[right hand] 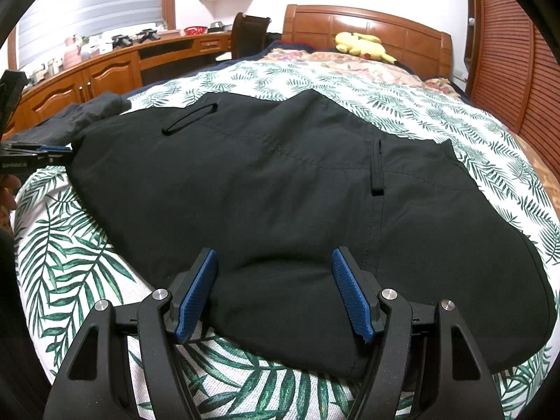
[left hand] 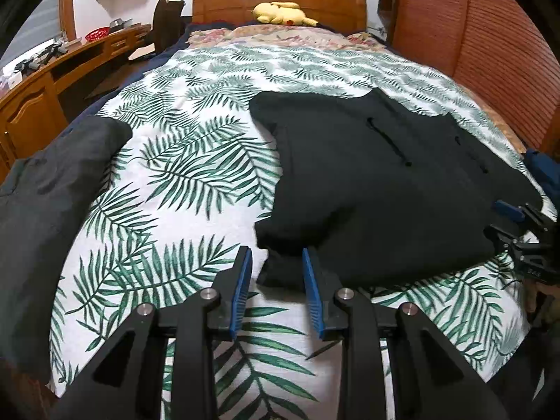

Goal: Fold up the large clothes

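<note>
My left gripper (left hand: pixel 276 262), jaws apart and empty, sits at the near left corner of the folded black fabric garment (left hand: pixel 385 182); my right gripper (right hand: pixel 274 269), wide apart, straddles its near edge at lower centre.

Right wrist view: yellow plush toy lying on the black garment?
No: the yellow plush toy sits at the headboard, far behind the black garment, which lies alone on the leaf-print cover.
</note>
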`<state>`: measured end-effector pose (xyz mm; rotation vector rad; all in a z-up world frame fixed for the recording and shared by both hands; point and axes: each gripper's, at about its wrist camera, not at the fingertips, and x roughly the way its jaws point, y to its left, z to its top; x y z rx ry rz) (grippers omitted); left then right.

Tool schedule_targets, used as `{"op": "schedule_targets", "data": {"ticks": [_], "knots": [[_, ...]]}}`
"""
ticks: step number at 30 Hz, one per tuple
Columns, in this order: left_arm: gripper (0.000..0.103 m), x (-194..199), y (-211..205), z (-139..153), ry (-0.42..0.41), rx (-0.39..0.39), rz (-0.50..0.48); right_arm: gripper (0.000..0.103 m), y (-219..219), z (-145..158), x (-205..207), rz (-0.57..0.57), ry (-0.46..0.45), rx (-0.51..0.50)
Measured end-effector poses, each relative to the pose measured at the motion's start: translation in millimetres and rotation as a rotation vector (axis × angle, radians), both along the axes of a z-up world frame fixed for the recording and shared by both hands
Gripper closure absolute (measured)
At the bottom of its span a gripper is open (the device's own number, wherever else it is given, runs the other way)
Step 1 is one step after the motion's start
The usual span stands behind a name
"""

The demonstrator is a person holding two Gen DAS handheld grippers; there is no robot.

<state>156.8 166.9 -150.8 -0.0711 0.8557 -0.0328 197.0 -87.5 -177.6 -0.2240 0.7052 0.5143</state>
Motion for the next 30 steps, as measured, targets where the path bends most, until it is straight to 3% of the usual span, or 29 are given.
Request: {"op": "schedule_targets", "data": {"ticks": [17, 20, 22, 30], "knots": [[0.075, 2, -1, -7, 0.016, -0.038, 0.01, 0.034, 0, 0, -1, -0.001, -0.003, 0.001], [0.086, -1, -4, -6, 0.01, -0.022, 0.001, 0.034, 0, 0, -1, -0.001, -0.004, 0.001], [0.099, -4, -4, 0, -0.009, -0.02, 0.004, 0.034, 0, -1, -1, -0.001, -0.004, 0.001], [0.103, -7, -28, 60, -0.168, 0.012, -0.026, 0.034, -1, 1, 0, -0.002, 0.001, 0.009]]}}
